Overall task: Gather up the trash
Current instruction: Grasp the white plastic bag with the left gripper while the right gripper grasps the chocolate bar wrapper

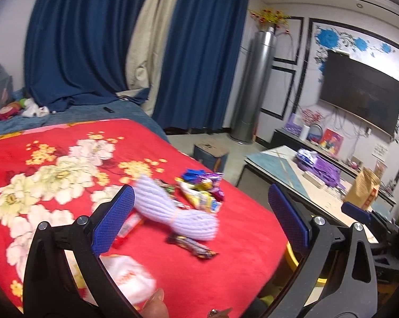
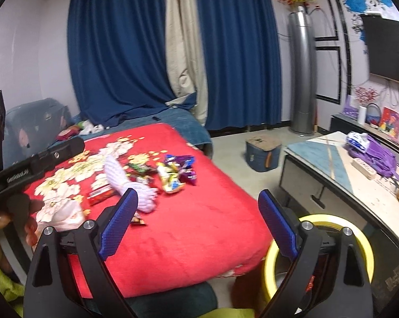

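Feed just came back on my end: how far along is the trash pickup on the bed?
Nothing looks collected yet. Wrappers, a white foam net sleeve, a dark bar wrapper and a crumpled white bag lie on the red blanket. The left gripper and right gripper are open and empty. The yellow-rimmed bin waits beside the bed.

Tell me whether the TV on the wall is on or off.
It looks off: the TV screen is uniformly dark in both views, with no picture or glow showing.
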Demonstrator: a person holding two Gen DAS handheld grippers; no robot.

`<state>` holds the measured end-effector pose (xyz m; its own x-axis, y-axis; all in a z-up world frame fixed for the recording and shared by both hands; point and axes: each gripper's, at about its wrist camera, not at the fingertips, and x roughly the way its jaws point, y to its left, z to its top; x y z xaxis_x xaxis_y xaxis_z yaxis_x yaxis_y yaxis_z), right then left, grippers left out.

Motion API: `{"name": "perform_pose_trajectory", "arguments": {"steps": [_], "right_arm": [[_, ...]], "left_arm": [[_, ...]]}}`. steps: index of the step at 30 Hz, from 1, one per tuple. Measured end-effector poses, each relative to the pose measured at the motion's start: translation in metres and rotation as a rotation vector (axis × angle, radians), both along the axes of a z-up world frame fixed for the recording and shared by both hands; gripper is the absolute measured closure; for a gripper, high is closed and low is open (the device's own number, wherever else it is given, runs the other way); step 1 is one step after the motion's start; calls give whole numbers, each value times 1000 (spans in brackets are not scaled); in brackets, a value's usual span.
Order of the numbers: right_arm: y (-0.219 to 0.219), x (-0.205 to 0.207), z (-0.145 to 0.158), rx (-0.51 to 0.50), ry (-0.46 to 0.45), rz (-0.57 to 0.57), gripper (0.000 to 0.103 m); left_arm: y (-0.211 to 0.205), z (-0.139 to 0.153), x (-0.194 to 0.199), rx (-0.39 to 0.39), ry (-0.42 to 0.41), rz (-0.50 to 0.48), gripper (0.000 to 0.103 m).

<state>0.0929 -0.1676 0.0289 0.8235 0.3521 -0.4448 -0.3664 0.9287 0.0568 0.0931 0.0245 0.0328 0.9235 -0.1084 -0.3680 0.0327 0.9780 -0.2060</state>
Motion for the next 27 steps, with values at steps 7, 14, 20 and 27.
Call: {"name": "perform_pose_trajectory", "arguments": {"steps": [7, 14, 20, 27], "right_arm": [[41, 6, -7, -25, 32, 96, 14], [78, 16, -23, -43, 90, 183, 14], [107, 34, -44, -86, 172, 248, 25], [128, 57, -72, -163, 258, 274, 39]], "left_arm": [[44, 2, -10, -12, 5, 79, 10], [76, -4, -19, -12, 38, 123, 10], [91, -22, -23, 23, 116, 95, 10], [94, -48, -29, 85, 219, 37, 10]]}}
